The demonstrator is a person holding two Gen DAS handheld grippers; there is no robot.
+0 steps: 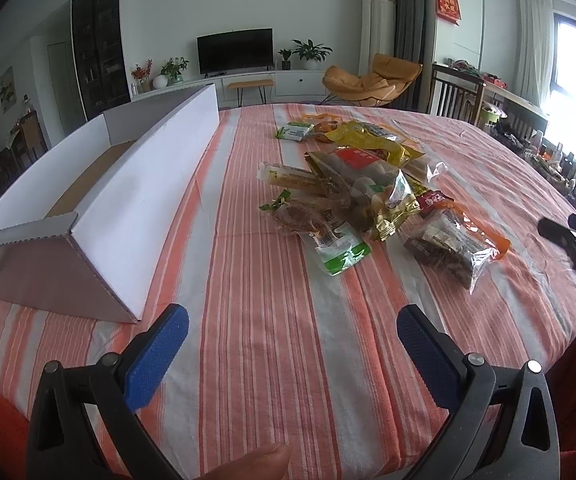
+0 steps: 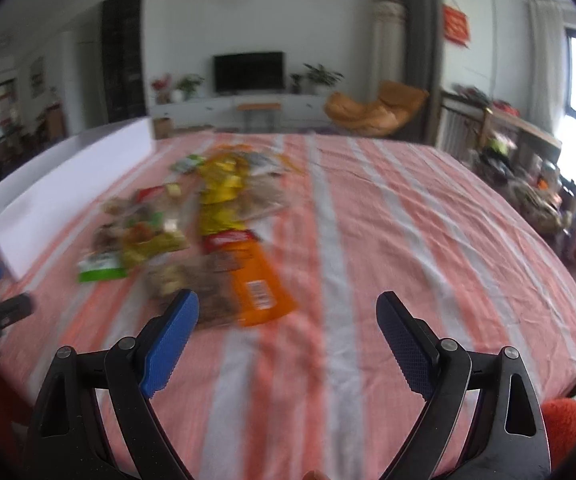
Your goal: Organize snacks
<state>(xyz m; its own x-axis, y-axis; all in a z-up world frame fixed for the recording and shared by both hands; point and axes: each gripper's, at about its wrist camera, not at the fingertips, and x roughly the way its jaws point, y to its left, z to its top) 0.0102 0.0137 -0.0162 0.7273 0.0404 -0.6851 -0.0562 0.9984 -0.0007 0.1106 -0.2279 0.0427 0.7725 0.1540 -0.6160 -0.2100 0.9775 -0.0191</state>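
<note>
A heap of snack packets lies on the striped tablecloth, among them a green-ended packet and an orange-edged bag of dark snacks. A long white cardboard box stands open at the left. My left gripper hovers open and empty over the near cloth, short of the heap. In the blurred right wrist view the heap and the orange bag lie just ahead of my right gripper, which is open and empty. The white box is at the left there.
The right gripper's black fingers enter the left wrist view from the right edge. A thumb shows at the bottom. Chairs and a cluttered shelf stand beyond the table's right side. A television and plants are far behind.
</note>
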